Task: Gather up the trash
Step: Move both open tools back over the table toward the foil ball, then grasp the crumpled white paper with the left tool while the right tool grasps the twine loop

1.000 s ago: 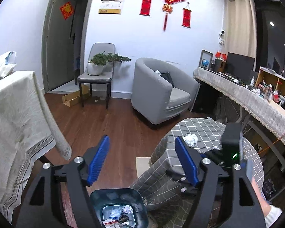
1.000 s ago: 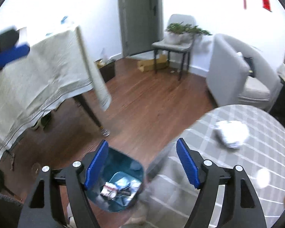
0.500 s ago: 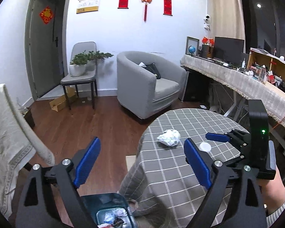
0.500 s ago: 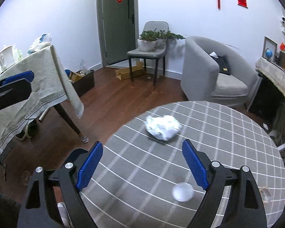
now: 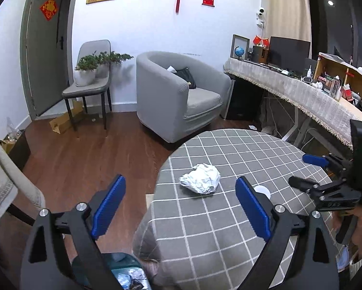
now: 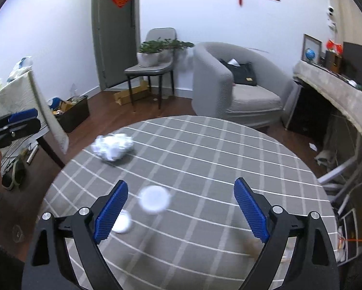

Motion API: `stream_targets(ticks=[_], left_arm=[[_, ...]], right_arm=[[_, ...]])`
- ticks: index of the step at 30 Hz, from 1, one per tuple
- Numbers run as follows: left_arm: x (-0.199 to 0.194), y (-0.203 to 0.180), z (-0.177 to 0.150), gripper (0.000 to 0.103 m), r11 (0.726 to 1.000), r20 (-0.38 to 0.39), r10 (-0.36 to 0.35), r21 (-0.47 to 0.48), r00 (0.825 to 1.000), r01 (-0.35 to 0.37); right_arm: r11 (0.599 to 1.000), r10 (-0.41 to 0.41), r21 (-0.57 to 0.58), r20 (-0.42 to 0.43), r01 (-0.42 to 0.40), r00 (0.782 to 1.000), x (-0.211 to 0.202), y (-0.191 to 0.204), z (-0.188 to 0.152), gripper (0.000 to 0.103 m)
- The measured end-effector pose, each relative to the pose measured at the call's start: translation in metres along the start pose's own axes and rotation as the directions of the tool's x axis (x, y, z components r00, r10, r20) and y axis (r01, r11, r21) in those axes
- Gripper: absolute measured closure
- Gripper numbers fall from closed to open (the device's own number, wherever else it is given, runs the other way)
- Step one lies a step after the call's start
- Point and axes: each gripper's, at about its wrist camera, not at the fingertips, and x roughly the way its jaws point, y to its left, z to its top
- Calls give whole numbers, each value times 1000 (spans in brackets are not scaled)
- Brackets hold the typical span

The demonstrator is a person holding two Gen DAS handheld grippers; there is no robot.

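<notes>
Left gripper (image 5: 181, 207): my fingers spread wide, holding nothing.
Right gripper (image 6: 181, 212): also wide apart, nothing held.
Wad (image 5: 200, 178): on the table (image 5: 229, 229), ahead between my left fingers.
Bin (image 5: 123, 273): left view only, below my left finger.
Disc (image 6: 154, 200): between my right fingers, nearer the left one.
</notes>
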Motion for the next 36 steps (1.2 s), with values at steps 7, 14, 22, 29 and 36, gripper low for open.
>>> stream_targets(ticks=[7,14,22,29,36], left_arm=[[37,-17,-2,9,1000,-55,-2,27,998,4],[73,-20,-7,9,999,-114,31,25,993,-28],[99,-24,-8,9,999,-154,33,-24,987,-38],[111,-28,-6,11,998,-189,33,-50,981,-43],[121,-33,-5,33,997,-228,45,-43,973,-57]], right_arm=[[999,-23,-26,-30,22,999,-1,-29,-9,13],[997,-11,-72,-61,7,998,-3,-36,-18,13],[996,-22,-87,-95,14,995,-2,-56,-28,13],[998,-6,-64,-117,-2,993,-2,-78,-39,13],[997,-6,-75,-137,-5,991,-5,-88,-48,13]])
